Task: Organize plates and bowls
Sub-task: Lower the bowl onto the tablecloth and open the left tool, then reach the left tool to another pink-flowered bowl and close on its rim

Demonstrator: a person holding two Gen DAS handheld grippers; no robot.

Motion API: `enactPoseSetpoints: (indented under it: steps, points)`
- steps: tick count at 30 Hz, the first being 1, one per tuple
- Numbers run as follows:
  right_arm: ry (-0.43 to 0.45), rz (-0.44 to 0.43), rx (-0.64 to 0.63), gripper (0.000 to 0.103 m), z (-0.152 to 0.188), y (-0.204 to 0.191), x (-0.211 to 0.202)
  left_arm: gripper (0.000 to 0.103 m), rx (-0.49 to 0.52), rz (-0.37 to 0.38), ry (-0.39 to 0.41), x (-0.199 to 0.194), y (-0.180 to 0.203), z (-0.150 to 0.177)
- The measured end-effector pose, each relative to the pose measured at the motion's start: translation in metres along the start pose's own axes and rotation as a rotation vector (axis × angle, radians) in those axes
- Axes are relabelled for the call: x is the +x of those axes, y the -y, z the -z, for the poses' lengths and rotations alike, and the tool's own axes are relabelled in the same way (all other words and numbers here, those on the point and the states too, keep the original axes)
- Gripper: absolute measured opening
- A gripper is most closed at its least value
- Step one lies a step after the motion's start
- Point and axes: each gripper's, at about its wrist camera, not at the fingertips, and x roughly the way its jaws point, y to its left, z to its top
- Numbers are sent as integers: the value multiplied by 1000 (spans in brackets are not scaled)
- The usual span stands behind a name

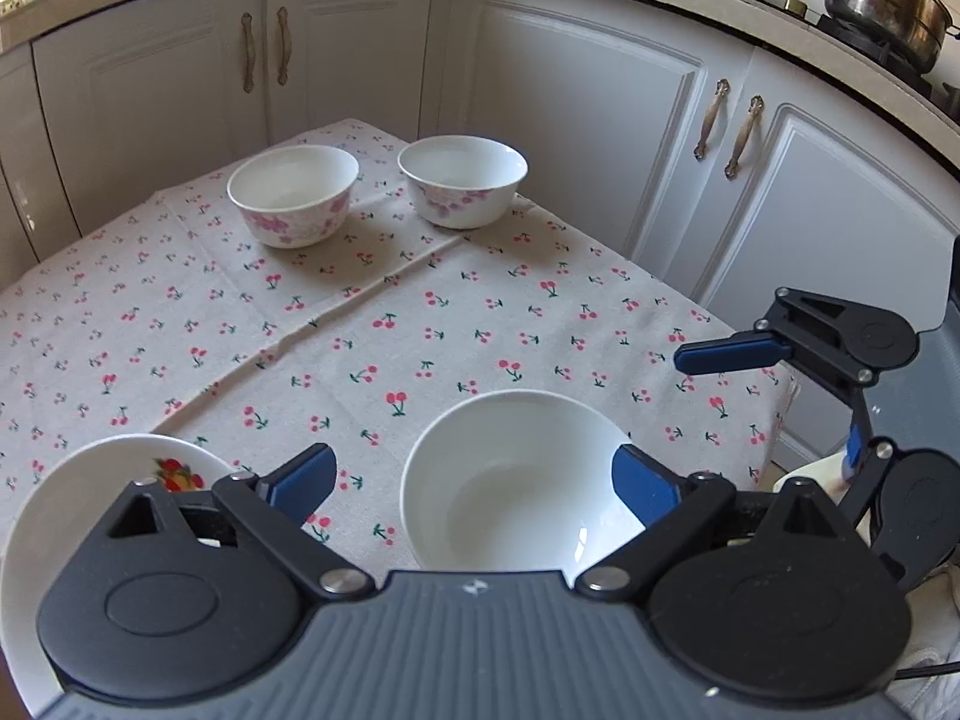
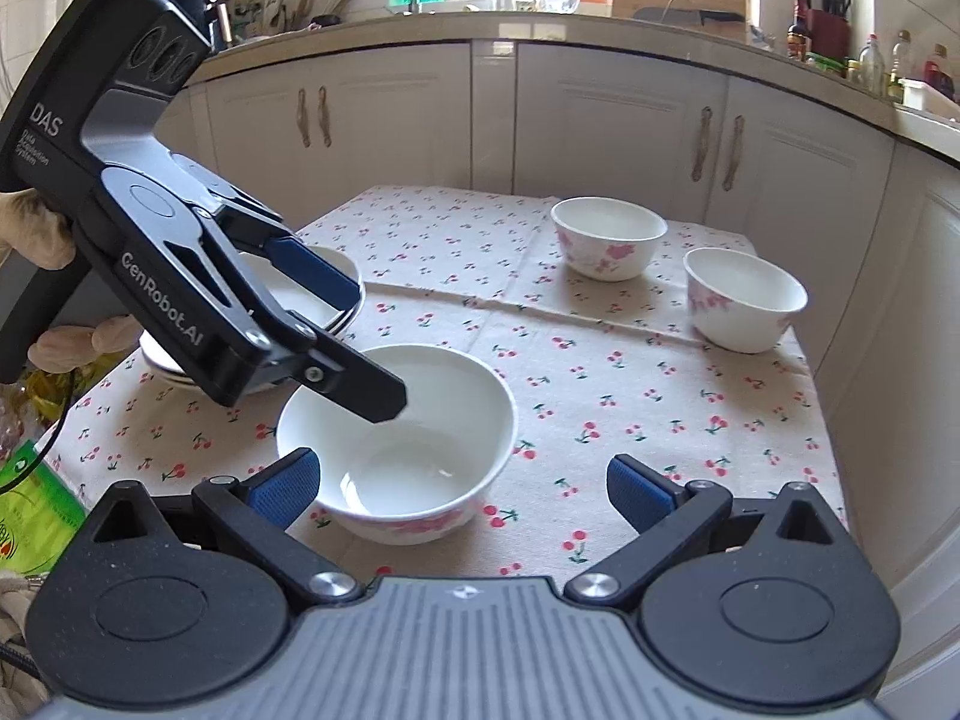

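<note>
A white bowl with pink flowers (image 1: 510, 480) (image 2: 402, 444) stands near the table's front. My left gripper (image 1: 474, 480) is open above it, one finger (image 2: 360, 384) over the bowl's inside and the other over a stack of plates (image 2: 336, 294) (image 1: 90, 498). My right gripper (image 2: 462, 492) is open and empty, just in front of the bowl; it also shows in the left wrist view (image 1: 732, 354). Two more flowered bowls (image 1: 294, 195) (image 1: 462, 180) stand at the table's far side, also seen in the right wrist view (image 2: 606, 237) (image 2: 744, 306).
The table carries a cherry-print cloth (image 1: 420, 312). White kitchen cabinets (image 1: 600, 120) close in behind and to the right of it. A steel pot (image 1: 882, 0) sits on the stove. A green packet (image 2: 30, 492) lies left of the table.
</note>
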Motion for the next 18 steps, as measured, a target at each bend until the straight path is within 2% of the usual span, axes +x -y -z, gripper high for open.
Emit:
enactPoseSetpoints:
  steps: [9, 13, 18]
  points:
    - [38, 54, -6, 103, 2, 3, -16, 99, -2, -22, 54, -16, 6, -8]
    - [56, 70, -3, 103, 2, 6, -22, 102, -1, 18, 94, -26, 8, -10]
    - [66, 97, -4, 103, 1, 12, -24, 102, 49, -11, 79, -24, 14, -17]
